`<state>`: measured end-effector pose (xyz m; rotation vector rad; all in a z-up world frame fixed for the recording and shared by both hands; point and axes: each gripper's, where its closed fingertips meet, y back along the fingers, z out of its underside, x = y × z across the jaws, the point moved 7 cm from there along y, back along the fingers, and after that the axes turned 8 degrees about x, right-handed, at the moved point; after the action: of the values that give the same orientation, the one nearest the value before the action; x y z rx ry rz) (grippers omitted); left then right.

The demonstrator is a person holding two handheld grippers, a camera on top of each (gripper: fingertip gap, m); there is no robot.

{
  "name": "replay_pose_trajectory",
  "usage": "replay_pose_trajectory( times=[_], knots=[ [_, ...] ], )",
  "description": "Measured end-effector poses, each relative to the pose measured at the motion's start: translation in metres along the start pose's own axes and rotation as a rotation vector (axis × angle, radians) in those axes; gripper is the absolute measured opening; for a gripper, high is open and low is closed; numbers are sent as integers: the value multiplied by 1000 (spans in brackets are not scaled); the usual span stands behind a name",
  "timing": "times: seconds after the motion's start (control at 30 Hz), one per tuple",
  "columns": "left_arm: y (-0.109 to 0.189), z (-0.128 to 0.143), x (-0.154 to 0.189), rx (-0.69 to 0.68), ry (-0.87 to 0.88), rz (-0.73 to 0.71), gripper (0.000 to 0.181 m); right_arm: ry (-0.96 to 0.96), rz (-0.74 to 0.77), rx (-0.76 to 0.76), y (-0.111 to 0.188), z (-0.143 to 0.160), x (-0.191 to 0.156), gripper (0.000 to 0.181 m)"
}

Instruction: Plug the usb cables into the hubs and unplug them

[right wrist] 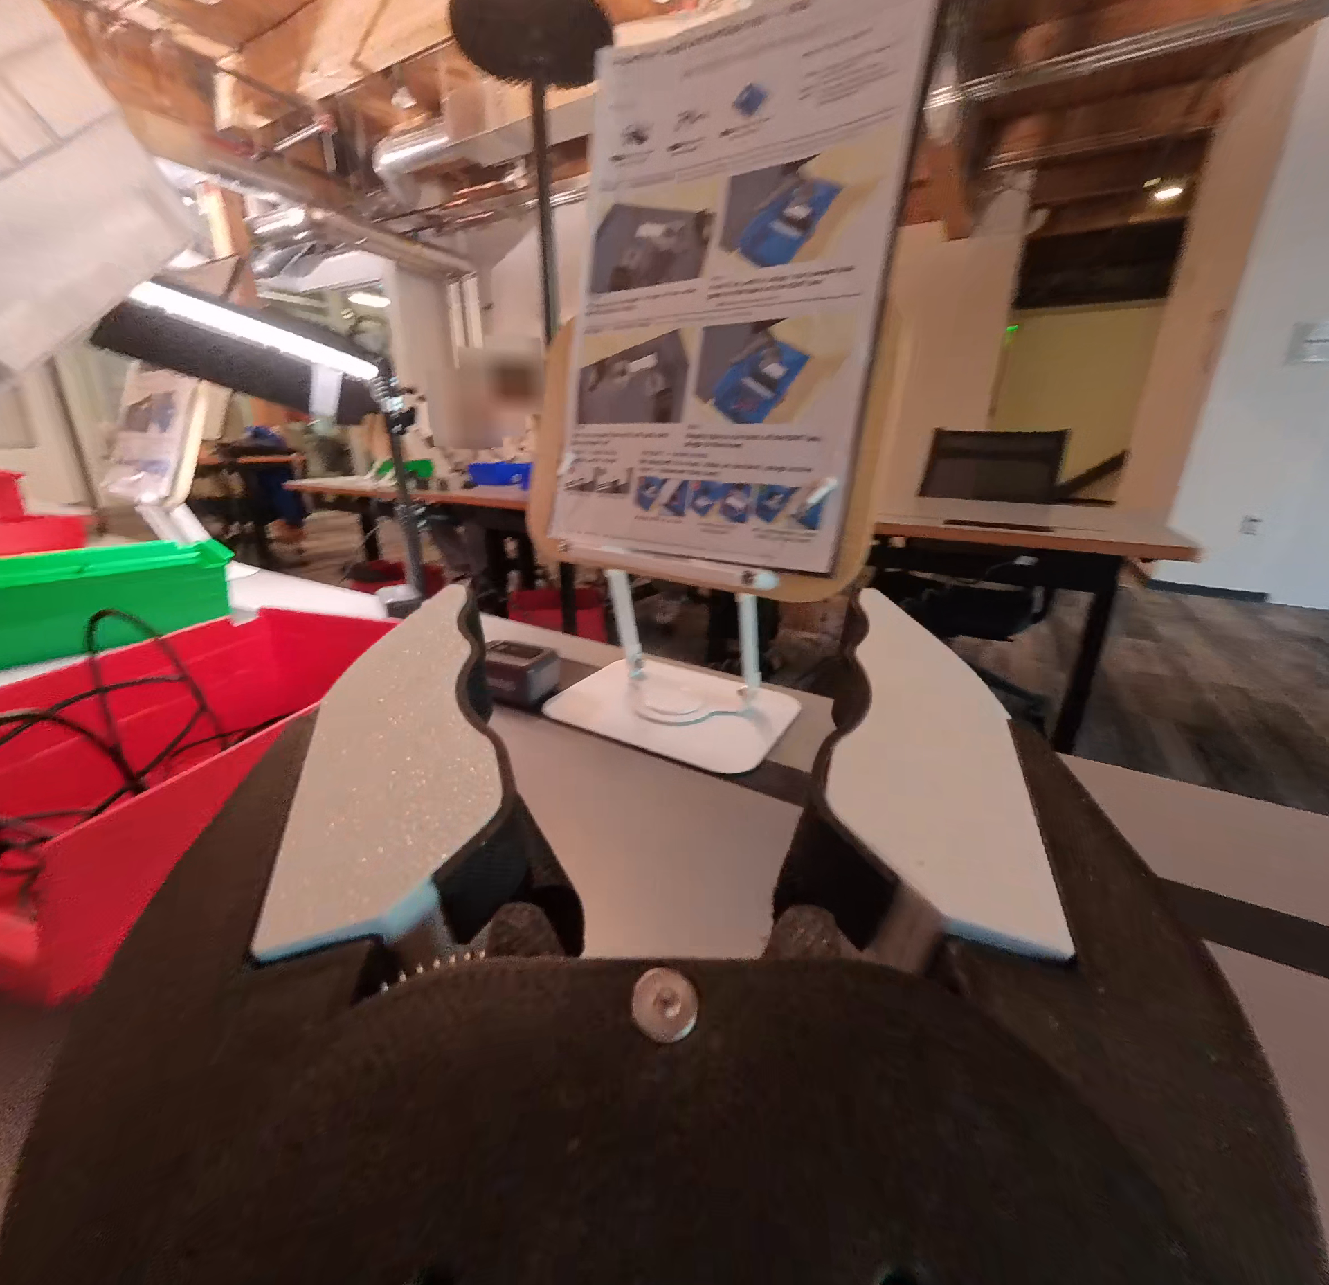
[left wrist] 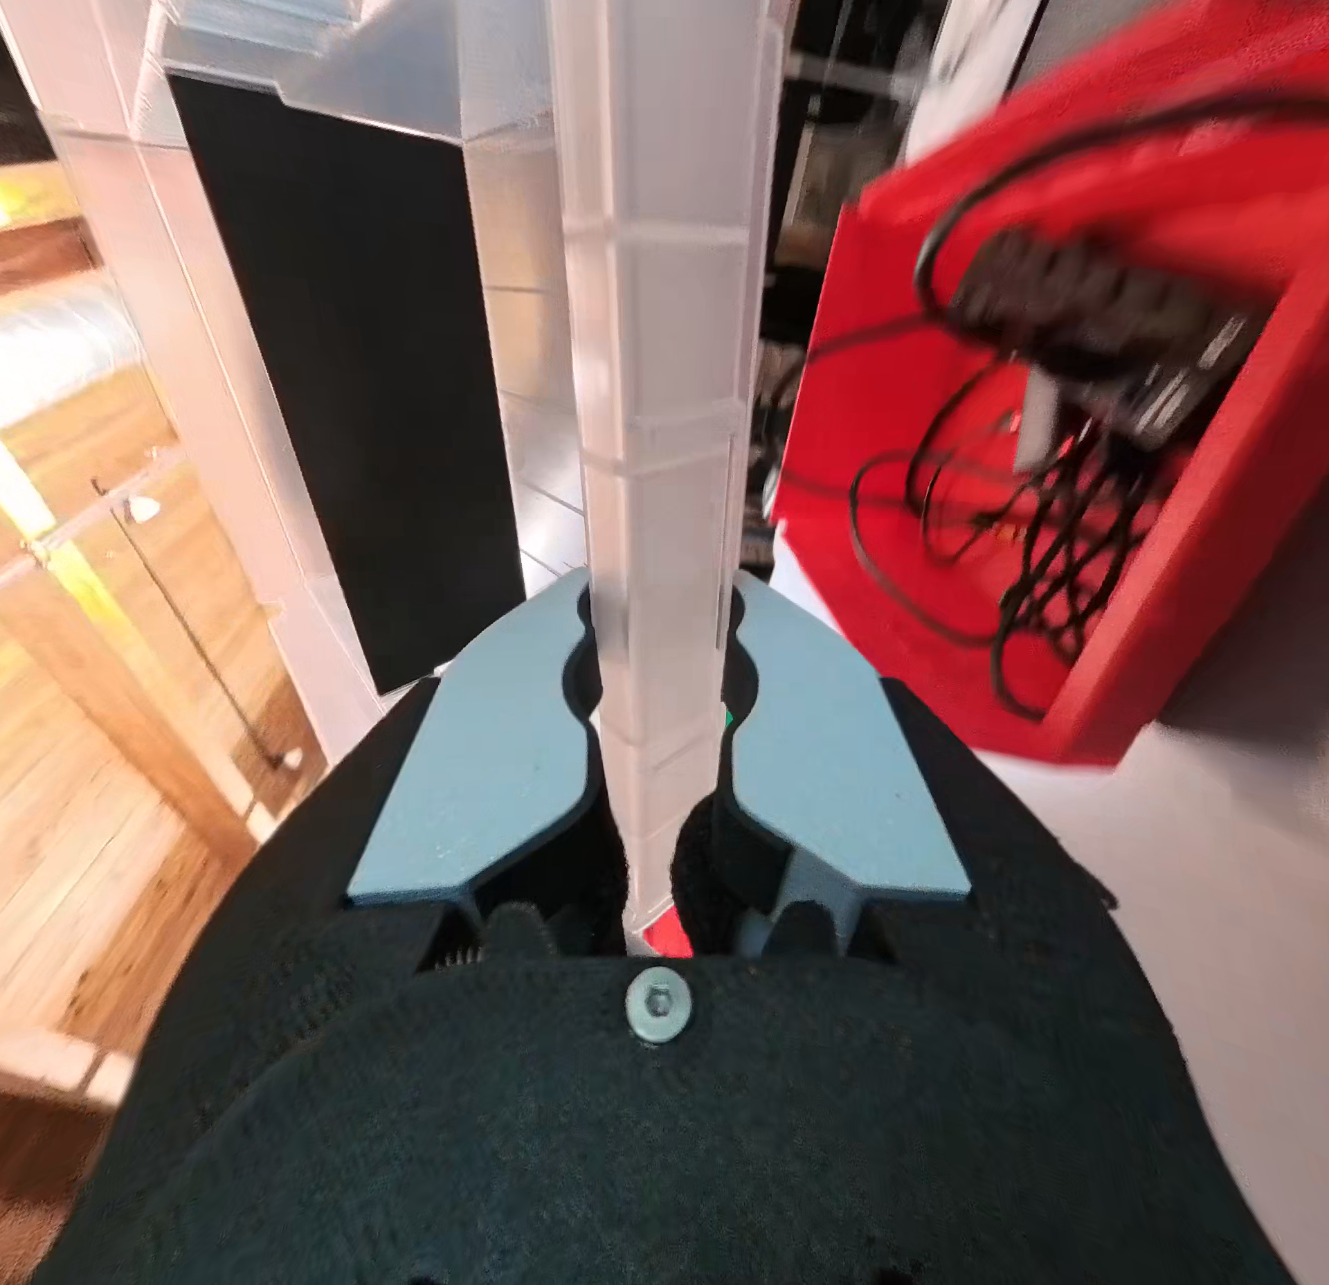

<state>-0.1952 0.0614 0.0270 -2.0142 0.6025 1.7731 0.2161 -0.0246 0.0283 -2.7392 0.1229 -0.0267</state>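
translucent bin rim [left wrist: 658,387] is pinched by left gripper [left wrist: 660,603], right gripper [right wrist: 661,646] spread empty; lid is best lifted level clear of red bin [left wrist: 1079,459].

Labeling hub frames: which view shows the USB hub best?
Left wrist view: the black hub lies in the red bin among cables, though motion-blurred. Right wrist view shows only the bin's corner and cable loops, no hub.

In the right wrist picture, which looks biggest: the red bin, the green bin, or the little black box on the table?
1. Red bin
2. Green bin
3. Little black box

The red bin is closest to the camera, so its real lead over the green bin is unsure.
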Motion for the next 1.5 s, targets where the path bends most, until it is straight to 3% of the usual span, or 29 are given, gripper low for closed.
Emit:
replay_pose_trajectory(
  times=[0.27,0.4,0.5,0.77,0.9,0.93,1.03,1.13,1.23,1.3,1.4,1.5],
  knots=[
    [-24,-131,26,301,-19,111,30,230,464,58,37,2,74,102],
    [-34,-192,58,414,-2,277,30,255,596,139,52,-2,91,102],
    [-47,-222,92,440,-17,394,30,223,646,197,64,-6,101,101],
    [-66,-249,164,390,-26,652,31,143,710,198,78,-4,122,101],
    [-64,-251,176,432,-29,659,33,148,689,188,75,-3,120,101],
    [-62,-253,174,474,-31,620,41,150,682,184,74,-3,119,101],
    [-52,-260,158,583,99,597,89,148,641,182,70,-3,116,102],
    [-41,-254,127,682,288,571,100,175,559,161,61,-3,108,103],
    [-31,-223,79,738,497,398,98,276,419,110,46,-4,90,105],
    [-30,-185,53,678,621,281,93,371,283,80,34,-4,70,105],
    [-39,-113,36,484,706,214,88,495,11,55,17,-1,27,99],
    [-53,-51,49,305,754,350,82,473,-451,-47,10,13,-36,74]
  ],
)
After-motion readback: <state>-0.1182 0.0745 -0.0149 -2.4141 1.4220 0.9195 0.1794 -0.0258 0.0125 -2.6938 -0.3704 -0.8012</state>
